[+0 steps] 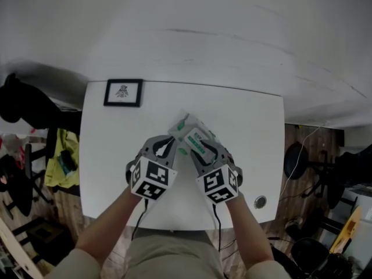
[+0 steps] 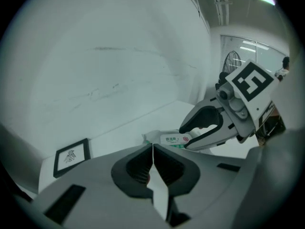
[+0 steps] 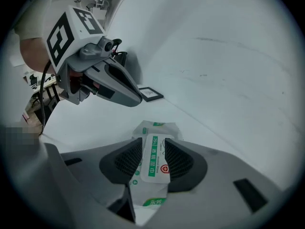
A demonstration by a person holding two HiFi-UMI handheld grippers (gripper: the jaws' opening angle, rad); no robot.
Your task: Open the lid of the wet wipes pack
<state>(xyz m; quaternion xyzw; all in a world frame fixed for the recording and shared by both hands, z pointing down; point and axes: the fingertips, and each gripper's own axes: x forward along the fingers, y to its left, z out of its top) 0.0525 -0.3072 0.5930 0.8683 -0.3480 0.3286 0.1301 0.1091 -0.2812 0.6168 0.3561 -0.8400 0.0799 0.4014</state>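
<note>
The wet wipes pack (image 1: pixel 192 133) lies on the white table (image 1: pixel 256 127), white with green print and a label lid on top. My right gripper (image 1: pixel 201 148) hangs over its near end. In the right gripper view the jaws of that gripper (image 3: pixel 154 145) stand apart on either side of the lid label of the pack (image 3: pixel 155 162), with no clear press on it. My left gripper (image 1: pixel 169 143) is just left of the pack, jaws shut and empty (image 2: pixel 152 147). From the left gripper view the pack (image 2: pixel 171 139) sits at the tips of the right gripper (image 2: pixel 185 136).
A small black-framed picture (image 1: pixel 123 92) lies at the table's far left corner. A round cable hole (image 1: pixel 260 201) is near the front right edge. Chairs and clutter (image 1: pixel 61 158) crowd the floor at left; a fan (image 1: pixel 296 161) stands at right.
</note>
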